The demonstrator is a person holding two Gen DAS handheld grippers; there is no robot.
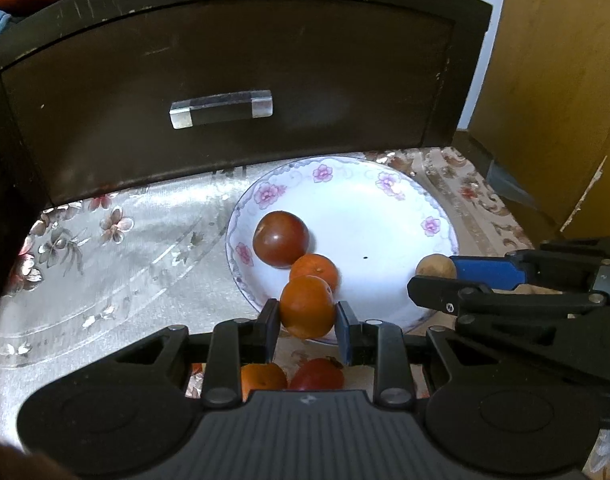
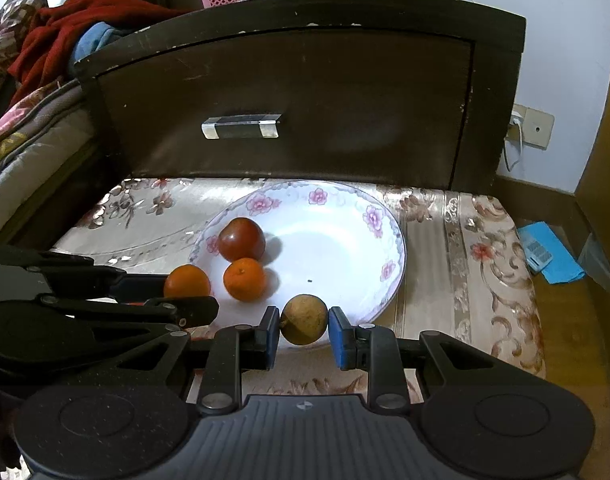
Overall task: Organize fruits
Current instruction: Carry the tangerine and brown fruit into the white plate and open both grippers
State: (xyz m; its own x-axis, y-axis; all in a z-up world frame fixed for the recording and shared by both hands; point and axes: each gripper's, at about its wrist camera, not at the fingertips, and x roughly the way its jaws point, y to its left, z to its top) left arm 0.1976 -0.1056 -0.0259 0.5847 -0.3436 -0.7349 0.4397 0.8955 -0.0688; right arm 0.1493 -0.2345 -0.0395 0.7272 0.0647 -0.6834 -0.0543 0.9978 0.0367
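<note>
A glossy white ceramic plate (image 2: pixel 385 240) with pink flower prints sits on a shiny, satin-like floral cloth (image 2: pixel 465 248). Behind the plate stands a dark wooden drawer front (image 2: pixel 345 120), matt and scuffed, paint chipped along its edges, with a clear glassy handle (image 2: pixel 242 125) capped in bright metal. On the plate, a smooth, shiny red tomato (image 2: pixel 241 239) and a dimpled orange (image 2: pixel 244 279).

Left gripper (image 1: pixel 307 330) clamped on an orange fruit (image 1: pixel 307 307); right gripper (image 2: pixel 303 336) clamped on a brown fruit (image 2: pixel 303 319), both level, side by side.
</note>
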